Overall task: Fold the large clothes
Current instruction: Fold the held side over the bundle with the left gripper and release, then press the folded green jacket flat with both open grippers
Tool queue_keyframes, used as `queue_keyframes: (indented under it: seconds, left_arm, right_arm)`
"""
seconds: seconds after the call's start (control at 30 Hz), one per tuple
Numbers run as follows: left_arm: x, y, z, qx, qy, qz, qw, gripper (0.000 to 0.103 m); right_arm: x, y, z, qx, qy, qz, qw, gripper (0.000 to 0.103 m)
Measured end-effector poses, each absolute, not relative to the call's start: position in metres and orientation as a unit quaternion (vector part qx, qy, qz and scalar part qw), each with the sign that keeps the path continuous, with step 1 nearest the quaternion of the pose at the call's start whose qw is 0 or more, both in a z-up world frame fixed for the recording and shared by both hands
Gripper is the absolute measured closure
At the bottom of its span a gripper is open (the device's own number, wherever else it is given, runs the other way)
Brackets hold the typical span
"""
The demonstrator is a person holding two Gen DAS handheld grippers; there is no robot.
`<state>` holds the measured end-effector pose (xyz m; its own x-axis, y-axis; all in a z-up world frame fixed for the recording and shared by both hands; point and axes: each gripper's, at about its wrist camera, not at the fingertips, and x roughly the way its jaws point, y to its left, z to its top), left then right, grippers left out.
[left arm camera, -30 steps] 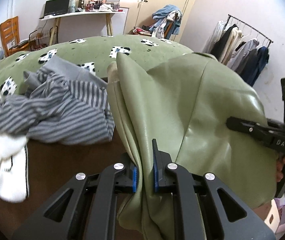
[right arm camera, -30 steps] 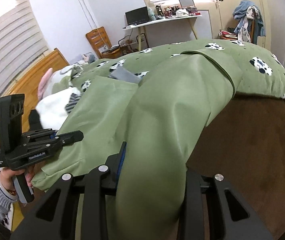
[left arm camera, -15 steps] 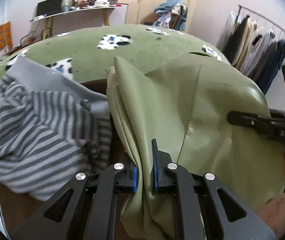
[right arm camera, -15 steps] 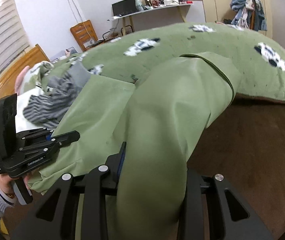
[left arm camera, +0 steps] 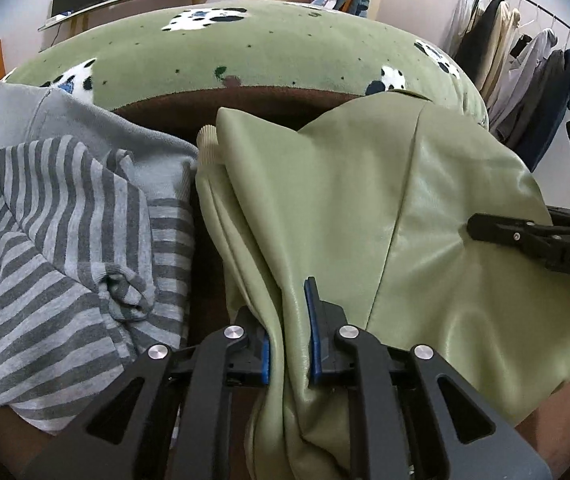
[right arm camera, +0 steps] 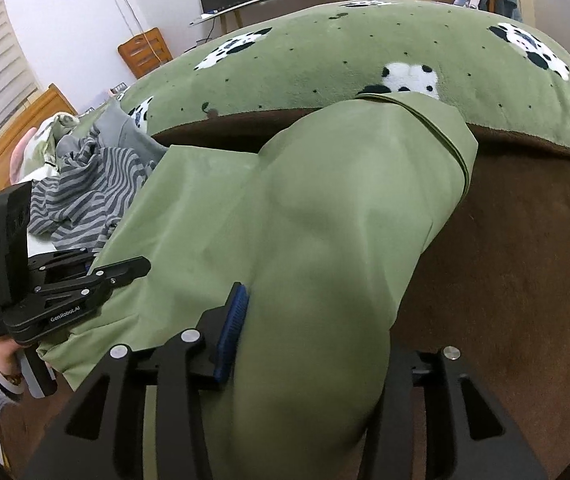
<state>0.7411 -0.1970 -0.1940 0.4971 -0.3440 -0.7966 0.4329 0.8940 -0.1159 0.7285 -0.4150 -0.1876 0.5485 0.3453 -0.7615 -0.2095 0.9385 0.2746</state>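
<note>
Striped garment (left arm camera: 65, 232): one grey-striped knit top, crumpled at the left on the bed, just beside the jacket's cuff; soft and light by the look of it, untouched by either tool.

Green jacket (left arm camera: 365, 208): one smooth, leather-like garment, lying across the brown sheet (right arm camera: 505, 248) at the near middle of the bed, its far edge reaching the green spotted blanket (left arm camera: 285, 44). It looks heavier and more slippery than knitwear, and likely to hold broad creases; I judge a deep bite on bunched edge material is safer than a fingertip pinch.

Cuff (left arm camera: 209, 140): one ribbed cream cuff shows at the jacket's far left corner, a less slippery place to take hold.

Left gripper (left arm camera: 288, 332): jaws nearly closed, a gathered fold of the jacket's near edge pinched between the blue pads (left arm camera: 312, 320).

Right gripper (right arm camera: 305, 344): jaws set wide, with a thick roll of jacket filling the gap; only one blue pad shows, pressed against the cloth, so a firm hold seems likely.

Count: two grippers, two garments near them, one hanging rail of clothes (left arm camera: 525, 60) far right.
</note>
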Motion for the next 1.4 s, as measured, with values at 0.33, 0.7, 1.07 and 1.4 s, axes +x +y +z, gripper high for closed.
queue_keyframes:
  seconds: [0.33, 0.7, 1.07, 1.4]
  left_arm:
    - [0.746, -0.191, -0.161, 0.063, 0.467, -0.190, 0.861, 0.015]
    - [0.690, -0.203, -0.090, 0.008, 0.426, -0.250, 0.870, 0.007]
    - [0.653, -0.240, -0.177, 0.049, 0.454, -0.286, 0.842, 0.007]
    - [0.655, -0.234, -0.212, 0.089, 0.454, -0.275, 0.843, 0.007]
  right_arm:
    - [0.724, -0.418, -0.175, 0.061, 0.496, 0.107, 0.860, 0.037]
    - [0.649, -0.420, -0.099, 0.029, 0.427, 0.062, 0.902, 0.006]
    - [0.603, -0.391, -0.193, 0.017, 0.491, 0.056, 0.869, 0.014]
    - [0.606, -0.406, -0.222, 0.074, 0.488, 0.041, 0.869, 0.011]
